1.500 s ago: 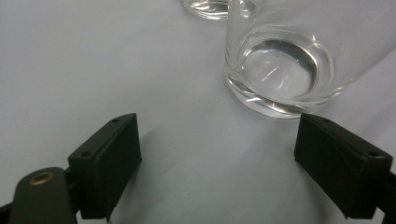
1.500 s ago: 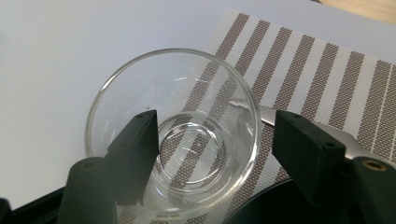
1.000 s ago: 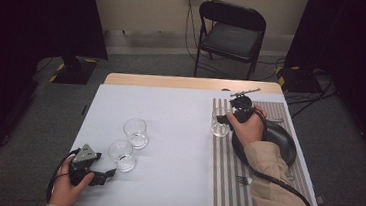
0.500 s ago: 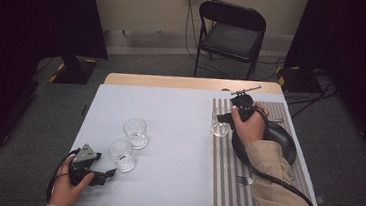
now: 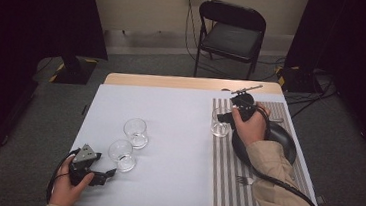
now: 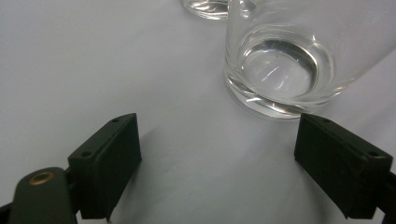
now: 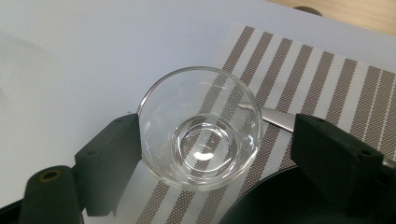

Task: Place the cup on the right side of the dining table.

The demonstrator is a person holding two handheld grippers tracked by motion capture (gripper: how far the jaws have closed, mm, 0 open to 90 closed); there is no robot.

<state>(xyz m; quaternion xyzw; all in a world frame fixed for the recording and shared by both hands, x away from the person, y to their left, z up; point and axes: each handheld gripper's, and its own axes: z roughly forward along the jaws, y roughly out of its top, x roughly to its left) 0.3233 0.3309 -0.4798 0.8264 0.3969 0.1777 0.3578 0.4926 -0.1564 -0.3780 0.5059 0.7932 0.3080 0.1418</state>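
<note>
**Clear glass between my right jaws, not yet gripped**

My right gripper [image 7: 215, 158] stood wide open, its two black jaws either side of a small clear glass [image 7: 200, 127] and holding nothing. The left jaw sat just beside the glass wall, perhaps touching it; the right jaw stood apart, with a gap I could see through. The glass stood upright on the near edge of the striped placemat [image 7: 327, 79], a dark plate [image 7: 261, 200] just below my jaws and a piece of metal cutlery [image 7: 278, 119] lying behind the glass.

I judged the glass rigid, smooth and slippery, with thin walls and a thick base, so light at the rim and heavier below. It would break if knocked or dropped. I thought the best hold was across the wall low down, squeezed gently.

My left gripper [image 6: 219, 168] was open as widely and empty, resting low on the white table [image 6: 93, 56]. A second glass [image 6: 285, 65] stood just ahead of its right jaw, apart from both, and a third glass [image 5: 135, 132] lay beyond.
</note>
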